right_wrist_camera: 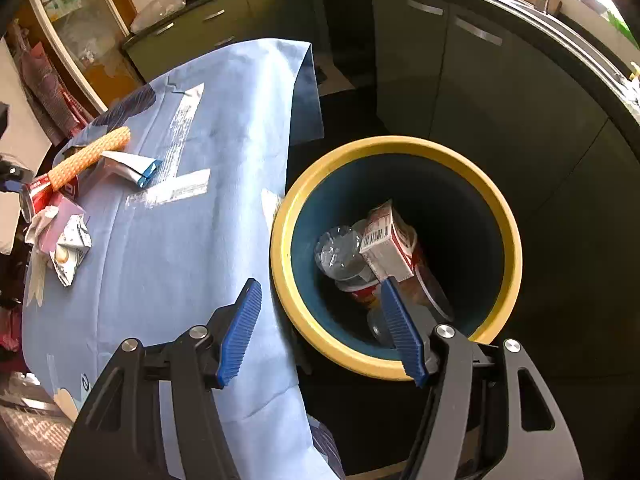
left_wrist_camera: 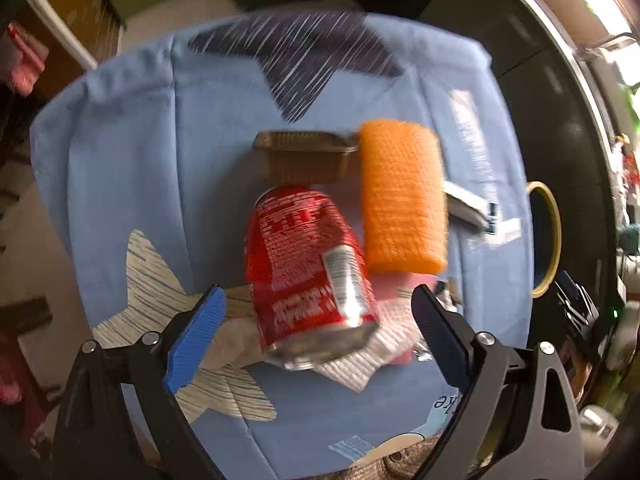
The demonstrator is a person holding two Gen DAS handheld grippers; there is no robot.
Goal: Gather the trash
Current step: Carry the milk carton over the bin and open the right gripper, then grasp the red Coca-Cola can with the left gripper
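A red soda can [left_wrist_camera: 308, 272] lies on its side on the blue tablecloth [left_wrist_camera: 132, 168], on a crumpled white napkin [left_wrist_camera: 376, 352]. My left gripper [left_wrist_camera: 316, 300] is open, its blue fingers either side of the can's near end, not touching. An orange foam net [left_wrist_camera: 402, 196], a brown plastic tray [left_wrist_camera: 306, 158] and a flattened carton [left_wrist_camera: 468, 204] lie behind. My right gripper [right_wrist_camera: 320, 292] is open and empty above the rim of the yellow-rimmed bin [right_wrist_camera: 508, 216], which holds a carton [right_wrist_camera: 386, 246], a clear bottle [right_wrist_camera: 340, 252] and cups.
In the right wrist view the trash pile sits at the table's left: can [right_wrist_camera: 36, 196], orange net [right_wrist_camera: 92, 156], carton [right_wrist_camera: 132, 170], crumpled wrapper [right_wrist_camera: 72, 252]. Dark kitchen cabinets [right_wrist_camera: 460, 72] stand behind the bin. The bin's rim also shows in the left wrist view [left_wrist_camera: 554, 236].
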